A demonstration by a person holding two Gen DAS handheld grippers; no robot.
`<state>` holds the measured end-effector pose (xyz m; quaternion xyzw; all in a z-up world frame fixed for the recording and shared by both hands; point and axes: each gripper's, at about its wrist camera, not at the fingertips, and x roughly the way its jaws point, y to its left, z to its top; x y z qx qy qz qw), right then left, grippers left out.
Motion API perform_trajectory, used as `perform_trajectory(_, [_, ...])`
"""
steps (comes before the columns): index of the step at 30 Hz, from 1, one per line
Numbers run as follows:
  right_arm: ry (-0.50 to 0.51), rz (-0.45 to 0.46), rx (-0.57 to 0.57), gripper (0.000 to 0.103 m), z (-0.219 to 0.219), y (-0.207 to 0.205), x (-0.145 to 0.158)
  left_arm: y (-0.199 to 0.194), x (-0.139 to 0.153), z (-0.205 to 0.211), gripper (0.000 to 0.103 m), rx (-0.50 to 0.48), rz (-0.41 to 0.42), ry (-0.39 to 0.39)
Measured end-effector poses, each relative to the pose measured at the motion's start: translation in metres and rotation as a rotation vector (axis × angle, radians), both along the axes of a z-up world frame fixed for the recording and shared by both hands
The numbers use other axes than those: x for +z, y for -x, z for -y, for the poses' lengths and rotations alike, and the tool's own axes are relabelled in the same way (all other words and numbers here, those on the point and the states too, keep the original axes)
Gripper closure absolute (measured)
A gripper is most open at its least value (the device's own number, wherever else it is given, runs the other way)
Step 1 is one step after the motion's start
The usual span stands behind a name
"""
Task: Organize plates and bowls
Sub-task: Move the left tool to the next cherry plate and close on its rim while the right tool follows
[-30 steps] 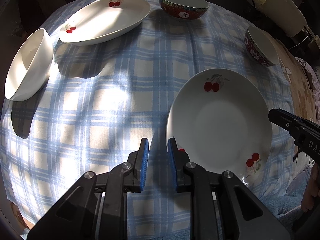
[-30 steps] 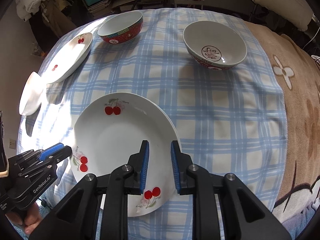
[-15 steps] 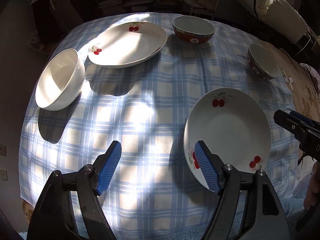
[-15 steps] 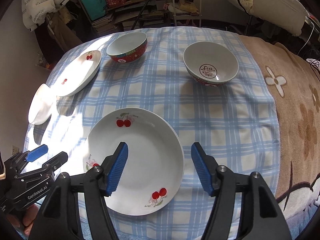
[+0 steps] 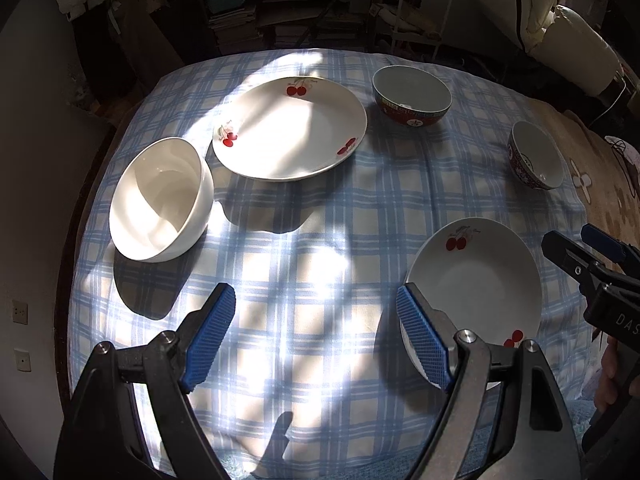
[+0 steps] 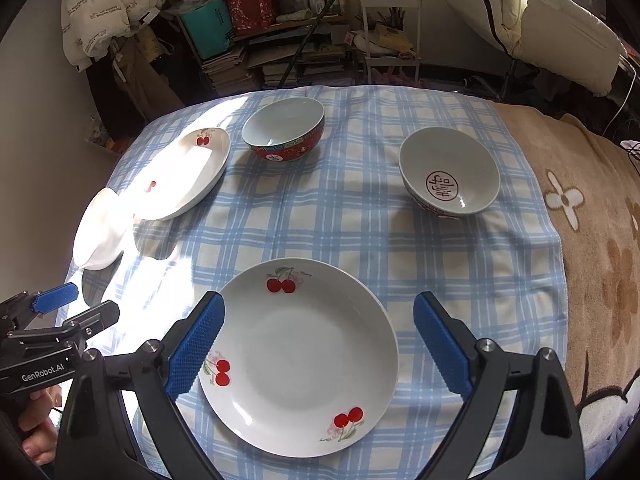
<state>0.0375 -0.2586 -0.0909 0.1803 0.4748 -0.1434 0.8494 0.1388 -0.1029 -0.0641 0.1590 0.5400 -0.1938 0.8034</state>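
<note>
Both grippers, left gripper and right gripper, are hanging spread and empty (jaws just opened) over the near plate. Next it probably wants stacking onto the far plate.

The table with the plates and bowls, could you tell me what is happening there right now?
A person holds a gripper in each hand above the checked tablecloth. The left gripper and right gripper have just been opening and hold nothing. The near cherry plate lies flat below the right gripper. Still spread out are the far cherry plate, a white bowl and two red bowls.
</note>
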Motion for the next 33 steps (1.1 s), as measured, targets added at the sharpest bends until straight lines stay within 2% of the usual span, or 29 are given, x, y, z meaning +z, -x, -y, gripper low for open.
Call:
perform_trajectory(8, [0.051,0.023,0.060,0.003,-0.008,-0.042,0.020,-0.044,0.028,-0.004,0.021,-0.005,0.092,-0.038])
perform_trajectory(14, [0.090,0.049,0.105,0.003,-0.015,-0.089,0.025,-0.096,0.032,-0.009,0.021,0.035,0.120,-0.047])
perform_trajectory(19, [0.045,0.035,0.114,0.003,-0.016,-0.127,0.014,-0.140,0.023,-0.011,0.021,0.071,0.062,-0.011])
perform_trajectory(25, [0.008,0.012,0.125,0.005,-0.016,-0.165,-0.001,-0.183,0.004,-0.006,0.021,0.083,0.028,-0.022])
perform_trajectory(33, [-0.056,-0.047,0.162,0.029,-0.019,-0.200,-0.030,-0.228,-0.029,-0.004,0.021,0.098,-0.033,-0.038])
